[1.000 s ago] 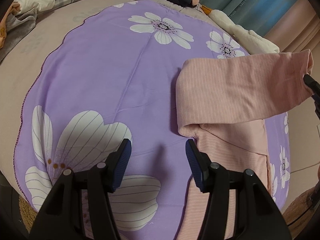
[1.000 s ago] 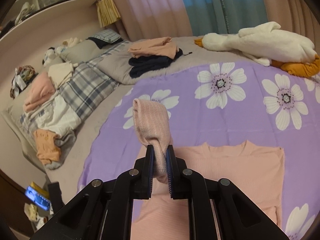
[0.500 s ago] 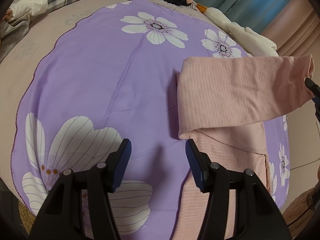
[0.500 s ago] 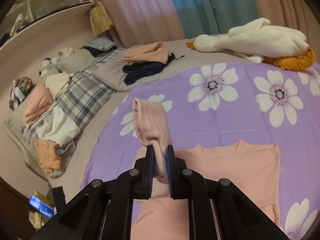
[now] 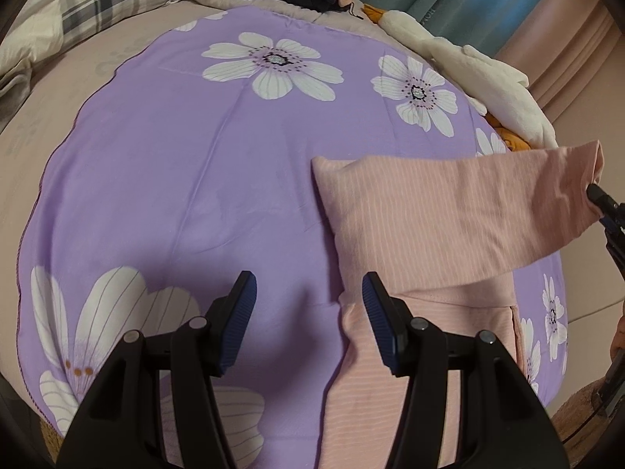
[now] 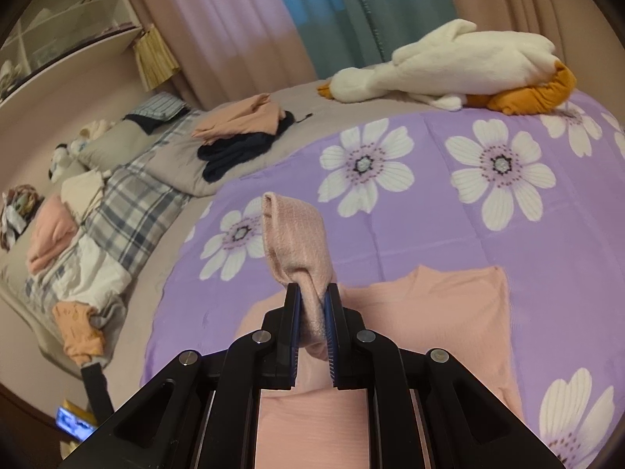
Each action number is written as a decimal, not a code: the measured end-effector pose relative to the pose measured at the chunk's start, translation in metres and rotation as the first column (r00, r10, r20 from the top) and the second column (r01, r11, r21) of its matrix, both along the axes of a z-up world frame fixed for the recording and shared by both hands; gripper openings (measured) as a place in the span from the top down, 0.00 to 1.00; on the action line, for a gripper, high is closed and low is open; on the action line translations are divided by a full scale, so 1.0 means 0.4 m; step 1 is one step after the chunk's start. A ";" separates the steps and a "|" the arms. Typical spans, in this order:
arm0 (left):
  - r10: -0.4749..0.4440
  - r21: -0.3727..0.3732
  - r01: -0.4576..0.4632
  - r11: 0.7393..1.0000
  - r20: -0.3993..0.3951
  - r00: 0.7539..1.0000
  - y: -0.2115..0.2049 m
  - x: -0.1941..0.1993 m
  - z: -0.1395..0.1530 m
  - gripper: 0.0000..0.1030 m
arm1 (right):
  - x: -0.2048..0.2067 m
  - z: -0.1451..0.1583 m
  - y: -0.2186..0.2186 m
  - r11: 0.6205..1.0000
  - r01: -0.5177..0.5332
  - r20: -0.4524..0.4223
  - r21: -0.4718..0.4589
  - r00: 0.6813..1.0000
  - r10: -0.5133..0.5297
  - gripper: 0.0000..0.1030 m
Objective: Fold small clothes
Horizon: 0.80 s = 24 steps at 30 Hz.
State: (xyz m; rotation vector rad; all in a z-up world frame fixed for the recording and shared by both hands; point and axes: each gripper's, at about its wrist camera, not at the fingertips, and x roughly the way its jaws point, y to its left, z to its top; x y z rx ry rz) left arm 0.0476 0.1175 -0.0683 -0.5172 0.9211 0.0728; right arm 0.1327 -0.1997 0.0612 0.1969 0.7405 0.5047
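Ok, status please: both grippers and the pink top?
Left hand-held gripper open, empty, over quilt. Right hand-held gripper shut on sleeve, lifted across pink top. Nothing in the way.

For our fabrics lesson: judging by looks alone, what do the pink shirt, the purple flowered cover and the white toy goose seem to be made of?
Pink shirt: probably a soft ribbed knit, matte; fine pale lines run along the sleeve.
Purple flowered cover: likely smooth woven cloth, slight sheen; flat printed flowers, shallow creases.
Toy goose: plush pile, fuzzy and matte, with padded rounded shapes.
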 end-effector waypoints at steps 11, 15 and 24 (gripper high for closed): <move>-0.042 0.029 0.042 0.999 0.000 0.999 -0.035 0.087 0.012 0.50 | 0.037 -0.056 -0.076 0.998 0.067 -0.059 0.012 0.996 -0.066 0.87; -0.060 0.035 0.061 0.998 -0.016 0.998 -0.051 0.121 0.002 0.54 | 0.053 -0.085 -0.107 0.995 0.097 -0.089 0.017 0.992 -0.095 0.87; -0.089 0.049 0.092 0.995 -0.062 0.994 -0.083 0.180 -0.034 0.62 | 0.091 -0.164 -0.158 0.988 0.151 -0.169 -0.003 0.974 -0.150 0.87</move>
